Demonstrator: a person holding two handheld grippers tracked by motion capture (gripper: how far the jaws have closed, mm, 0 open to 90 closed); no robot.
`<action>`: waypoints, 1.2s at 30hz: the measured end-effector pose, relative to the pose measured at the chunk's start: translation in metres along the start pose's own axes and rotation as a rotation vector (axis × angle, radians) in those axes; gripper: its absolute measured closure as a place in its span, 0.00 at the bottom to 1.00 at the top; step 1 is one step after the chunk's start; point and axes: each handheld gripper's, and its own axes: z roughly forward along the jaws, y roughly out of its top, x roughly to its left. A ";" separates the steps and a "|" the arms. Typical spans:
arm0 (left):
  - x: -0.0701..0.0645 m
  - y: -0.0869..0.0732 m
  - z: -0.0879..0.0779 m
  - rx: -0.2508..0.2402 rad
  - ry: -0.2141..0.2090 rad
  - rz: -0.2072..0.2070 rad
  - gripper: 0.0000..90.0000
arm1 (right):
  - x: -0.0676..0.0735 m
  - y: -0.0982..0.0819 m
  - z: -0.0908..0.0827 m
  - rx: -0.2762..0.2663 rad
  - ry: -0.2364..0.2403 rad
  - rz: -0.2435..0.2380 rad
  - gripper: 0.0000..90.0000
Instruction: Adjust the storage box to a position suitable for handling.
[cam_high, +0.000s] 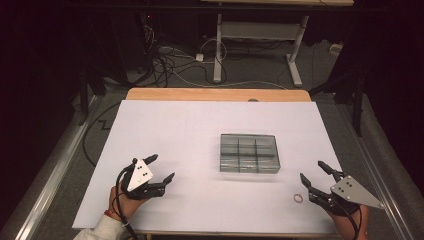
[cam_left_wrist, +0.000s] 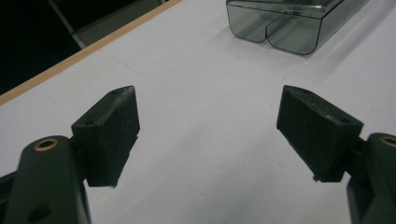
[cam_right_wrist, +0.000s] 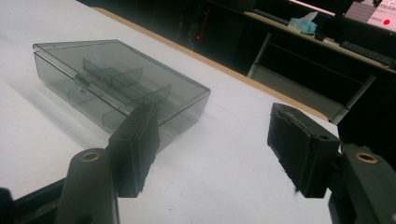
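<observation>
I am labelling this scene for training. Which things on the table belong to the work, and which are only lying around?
For the work: clear compartment box, lid closed; small ring; left gripper and right gripper, both open.

Lying around: cables and desk frame behind the table.

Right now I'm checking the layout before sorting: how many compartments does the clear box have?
6, in two rows of three inside the clear box at the middle of the white table: three along the far side, three along the near side. Its lid looks closed.
</observation>
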 end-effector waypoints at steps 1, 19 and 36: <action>0.000 0.000 0.000 0.000 0.000 0.000 0.23 | -0.001 0.000 0.000 -0.003 0.003 -0.002 0.39; 0.009 0.031 0.068 0.137 -0.131 -0.050 0.90 | -0.032 -0.008 0.045 0.210 0.049 0.028 1.00; -0.020 0.075 0.168 0.254 -0.283 -0.074 0.97 | -0.012 -0.004 0.147 0.451 0.254 -0.063 1.00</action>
